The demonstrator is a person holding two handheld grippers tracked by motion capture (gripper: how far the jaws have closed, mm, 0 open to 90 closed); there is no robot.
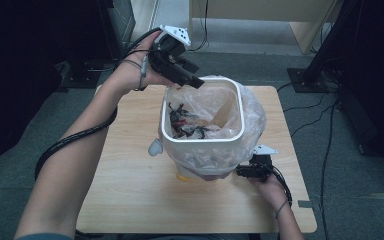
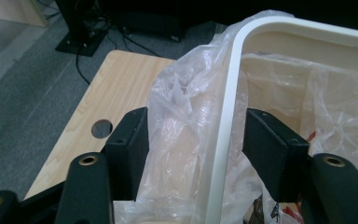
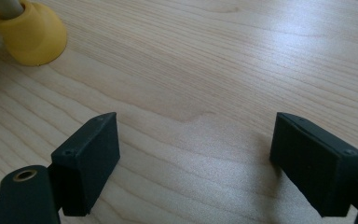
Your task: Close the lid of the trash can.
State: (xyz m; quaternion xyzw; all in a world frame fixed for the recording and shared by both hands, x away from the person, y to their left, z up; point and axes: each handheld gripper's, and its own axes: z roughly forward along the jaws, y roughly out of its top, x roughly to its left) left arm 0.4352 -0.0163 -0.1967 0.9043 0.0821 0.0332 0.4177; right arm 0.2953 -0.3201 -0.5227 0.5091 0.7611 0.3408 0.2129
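A white bin (image 1: 202,138) lined with a clear plastic bag (image 1: 252,117) stands on the wooden table (image 1: 130,175), with dark and red scraps (image 1: 190,125) inside. My left gripper (image 1: 192,75) is at the bin's far left corner. In the left gripper view its jaws straddle the rim (image 2: 228,116) and the bunched bag (image 2: 182,121); the gripper (image 2: 196,135) is open, with a gap beside the rim. My right gripper (image 1: 242,171) sits low at the bin's near right side. It stands open (image 3: 196,149) over bare wood with nothing between its fingers.
A yellow foot (image 3: 30,35) shows under the bin, seen also in the high view (image 1: 182,176), and a white rounded piece (image 1: 154,147) sits at the bin's left. A round hole (image 2: 101,128) is in the tabletop. Cables and stands lie on the floor around the table.
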